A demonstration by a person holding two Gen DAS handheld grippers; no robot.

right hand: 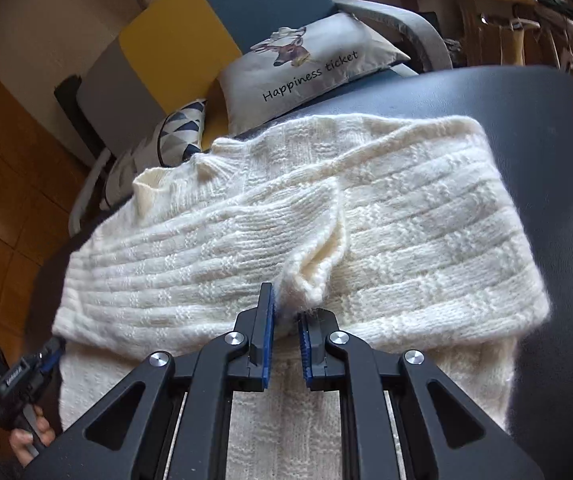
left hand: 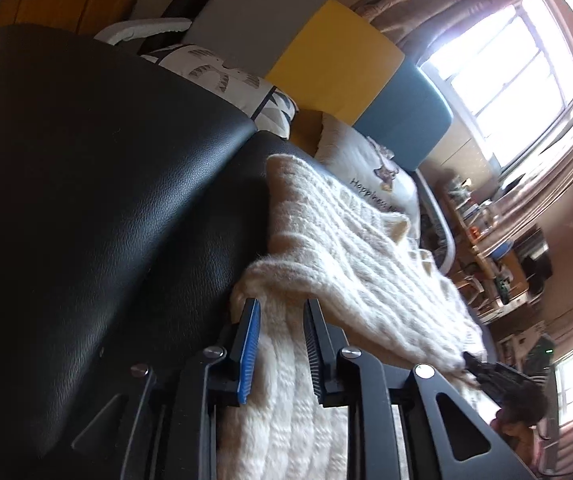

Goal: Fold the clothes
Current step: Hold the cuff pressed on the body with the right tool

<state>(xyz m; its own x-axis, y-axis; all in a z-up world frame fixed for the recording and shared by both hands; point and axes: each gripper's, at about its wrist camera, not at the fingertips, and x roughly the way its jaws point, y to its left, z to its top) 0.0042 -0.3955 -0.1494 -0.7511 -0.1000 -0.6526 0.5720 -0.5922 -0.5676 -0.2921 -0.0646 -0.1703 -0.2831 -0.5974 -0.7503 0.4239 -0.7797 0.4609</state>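
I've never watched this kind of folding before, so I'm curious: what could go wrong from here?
1. The right gripper pinches only a small tuft of the folded-over part of the cream knitted sweater; it might slip out or stretch.
2. The left gripper has its jaws apart at the fold's edge, so that side may sag.
3. The sweater lies on a smooth black leather surface and may slide if tugged.
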